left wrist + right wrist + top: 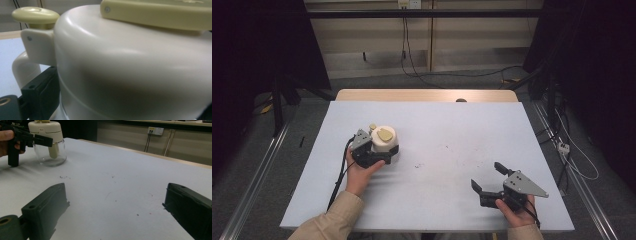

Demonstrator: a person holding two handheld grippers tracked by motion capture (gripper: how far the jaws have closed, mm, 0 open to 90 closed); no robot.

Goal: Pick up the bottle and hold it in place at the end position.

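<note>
The jar (384, 141) stands at the table's (447, 200) left-centre, its white cap clamped between the left gripper's (371, 150) jaws. The right gripper (490, 180) is held wide open and empty, well apart. If the cap is squeezed off-centre, the glass base may be tipped or dragged.

Lab: black curtains (257, 45), floor rails (257, 165), trailing cables (452, 75).

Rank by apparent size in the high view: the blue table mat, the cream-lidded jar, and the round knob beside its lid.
1. Blue table mat
2. Cream-lidded jar
3. Round knob
</note>
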